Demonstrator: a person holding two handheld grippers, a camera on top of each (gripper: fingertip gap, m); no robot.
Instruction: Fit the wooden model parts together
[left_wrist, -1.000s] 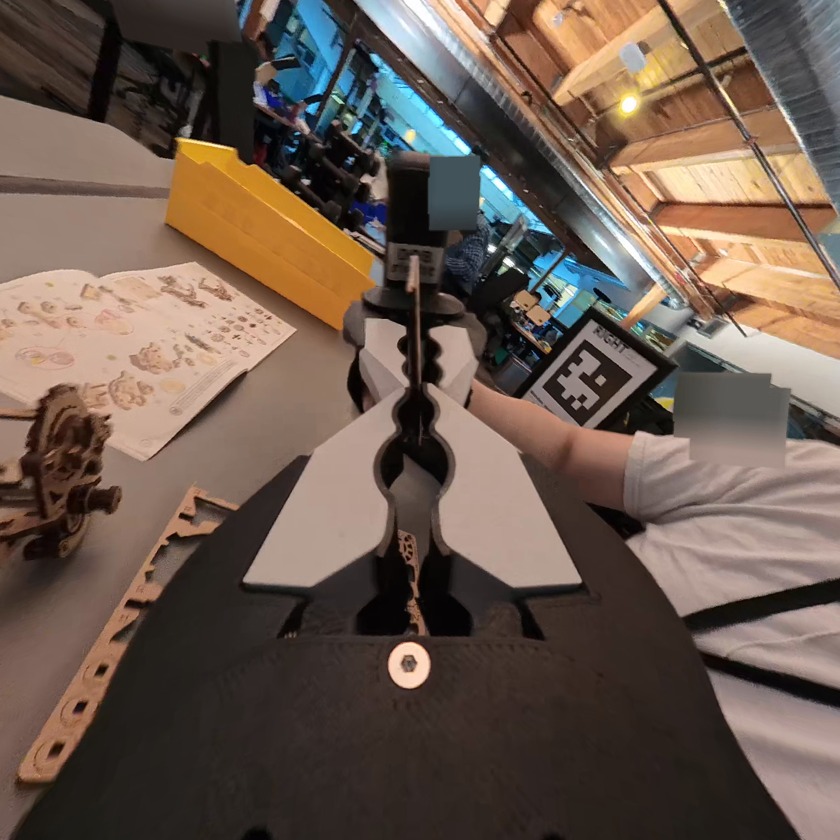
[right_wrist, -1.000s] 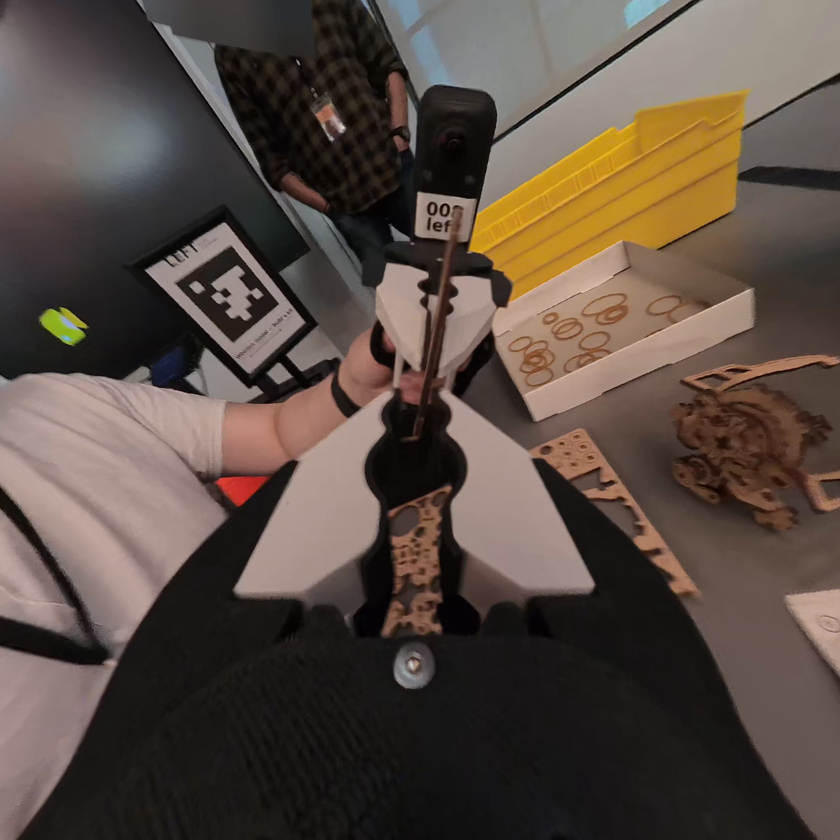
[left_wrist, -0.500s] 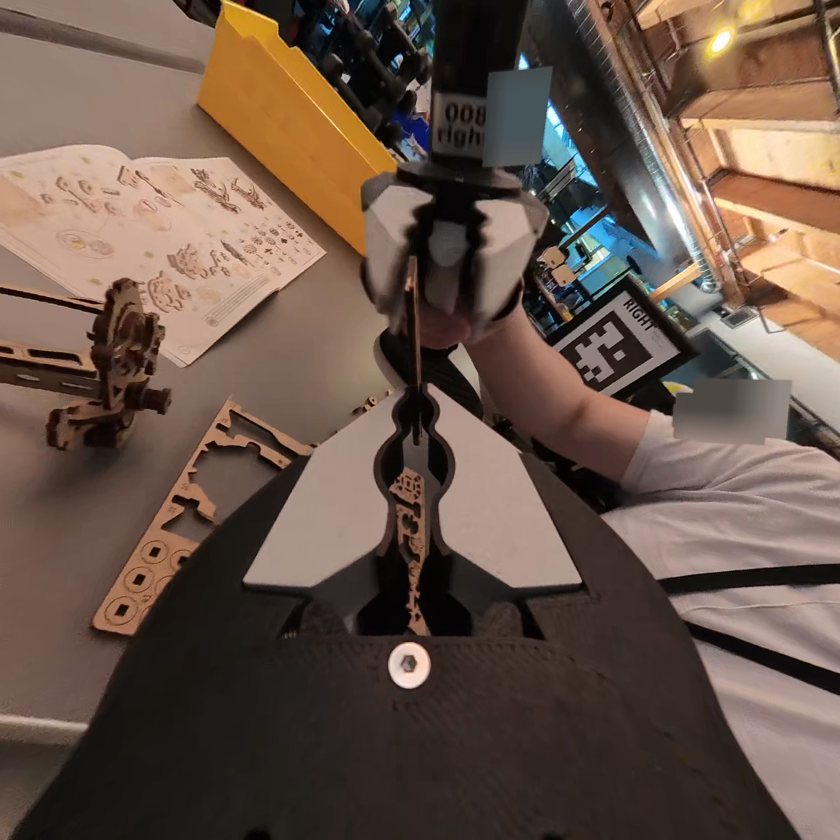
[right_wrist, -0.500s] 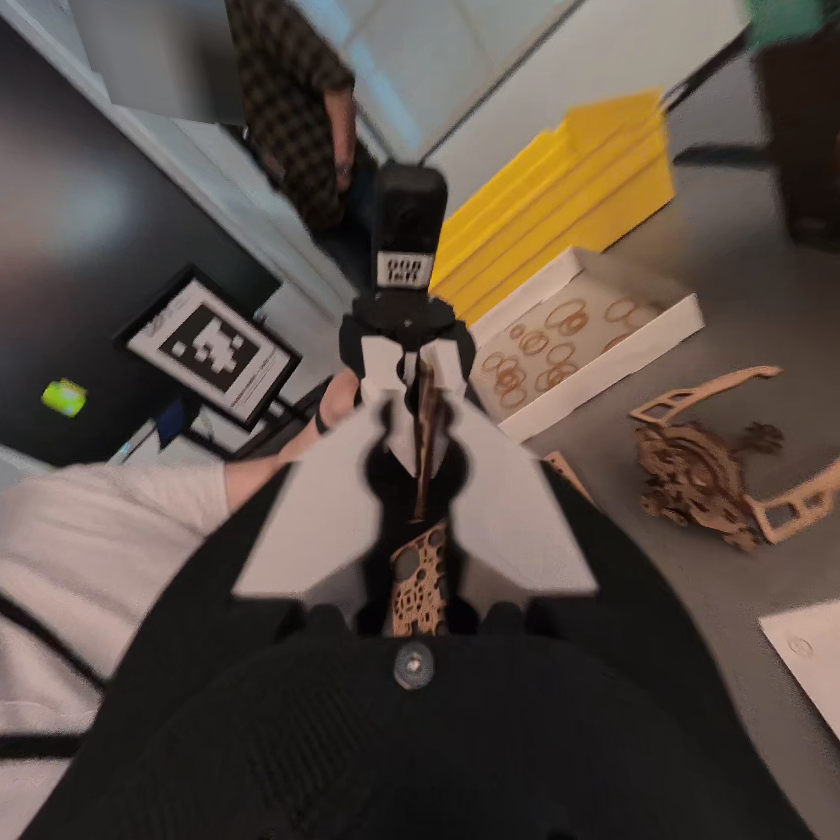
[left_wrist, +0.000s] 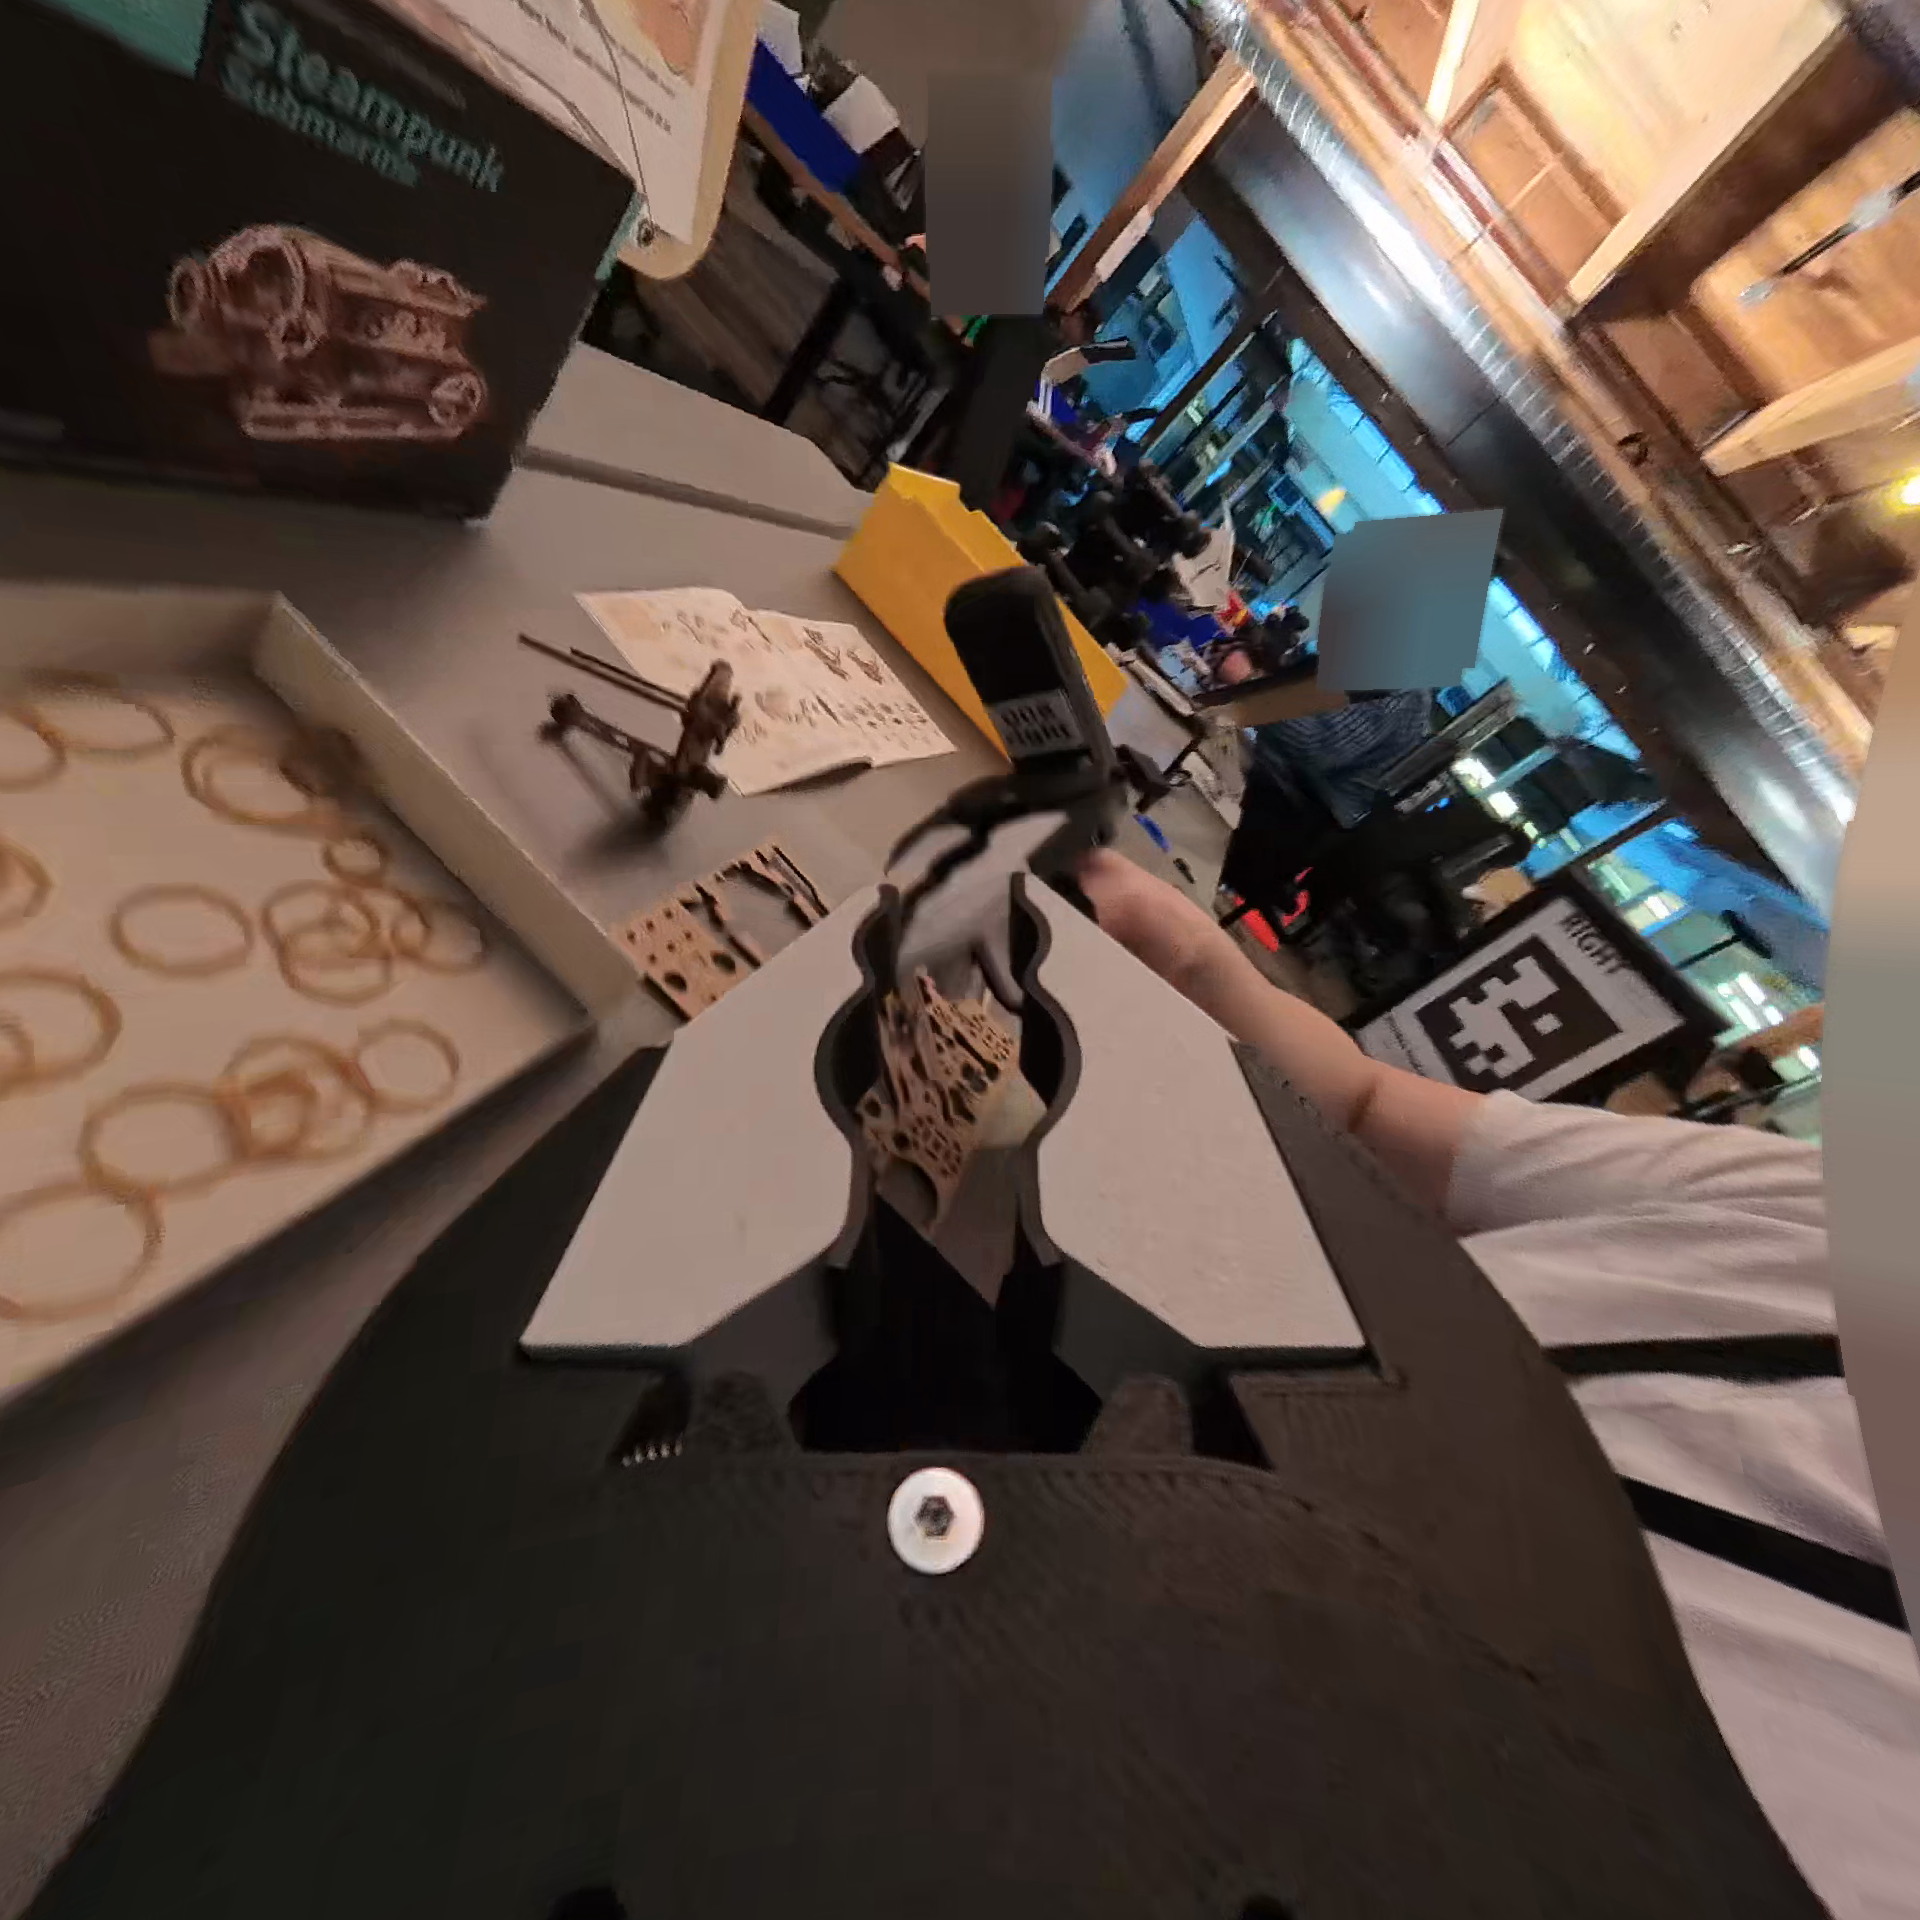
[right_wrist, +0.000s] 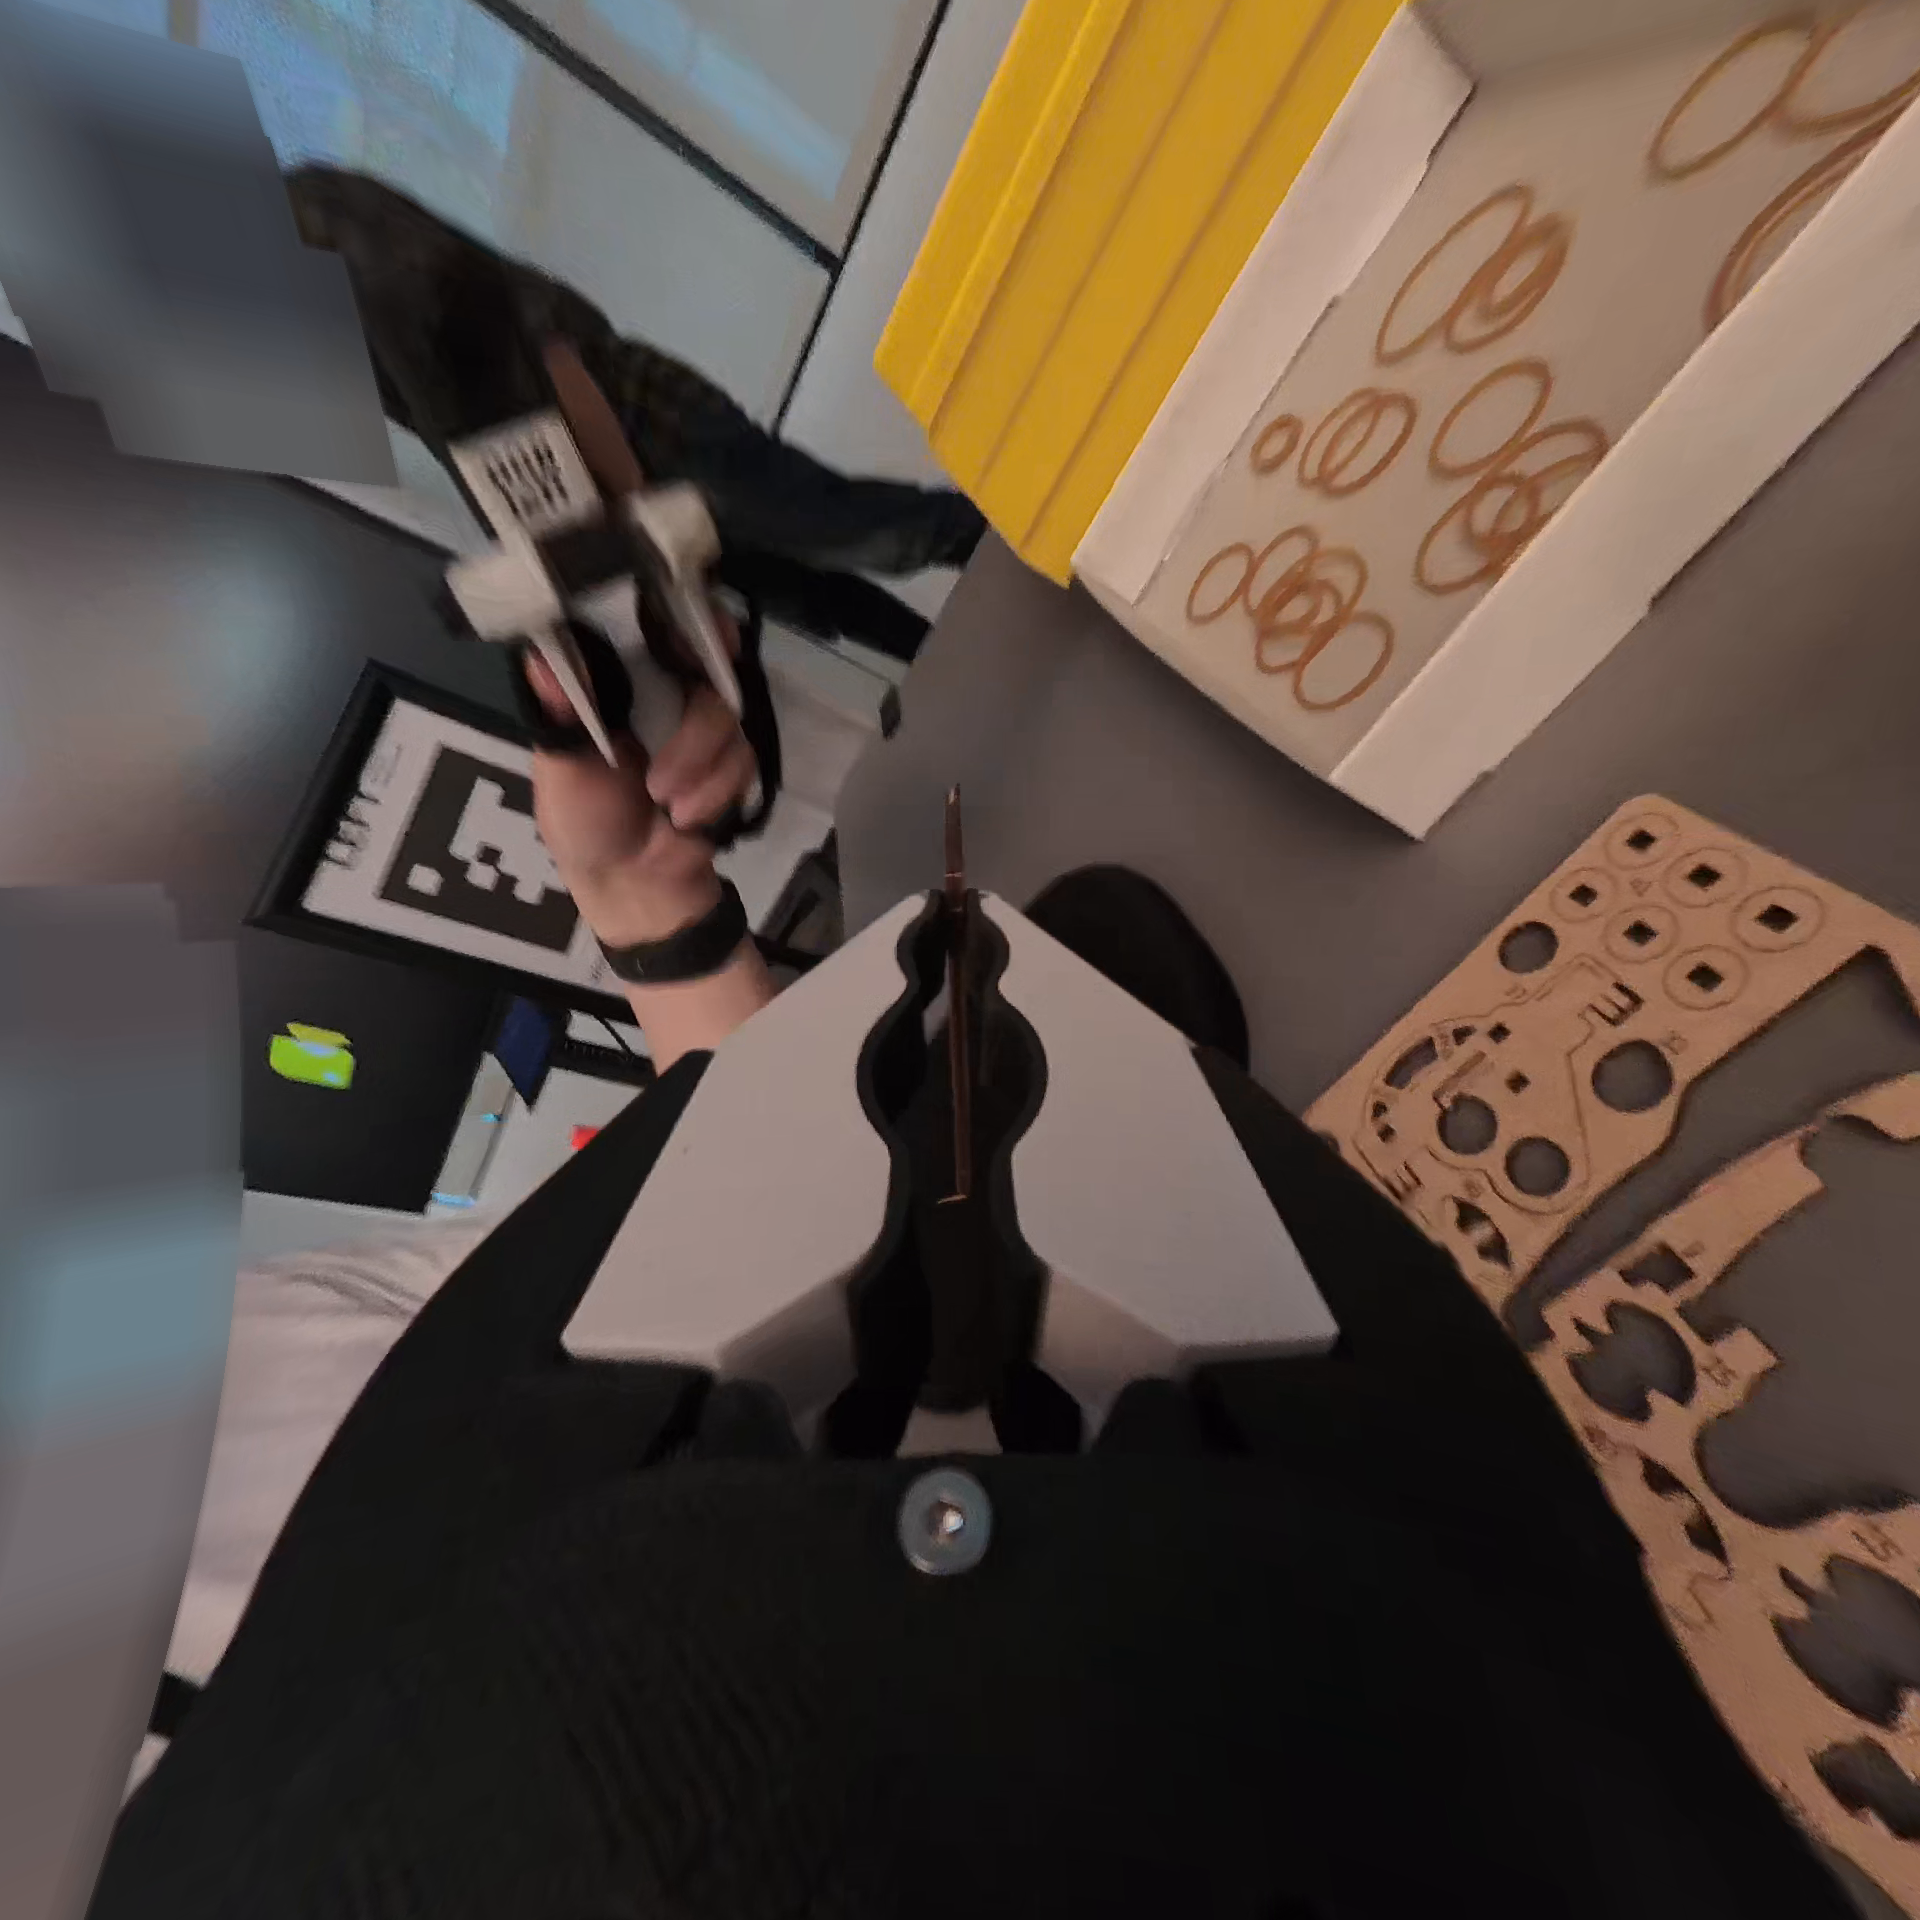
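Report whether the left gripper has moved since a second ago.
Yes. In the right wrist view the left gripper has drawn back from the wooden piece, leftward, away from the yellow bin.

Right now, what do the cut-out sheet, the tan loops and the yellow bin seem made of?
Cut-out sheet: thin plywood, matt tan, dark burnt-looking cut edges. Tan loops: probably rubber bands, thin, uneven ovals. Yellow bin: likely moulded plastic, even colour, smooth ribbed wall.

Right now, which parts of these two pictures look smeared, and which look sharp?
Left wrist view: the rubber bands in the white tray are smeared by motion. Right wrist view: the left gripper is streaked, while the wooden sheet and the held wooden strip look fairly sharp.
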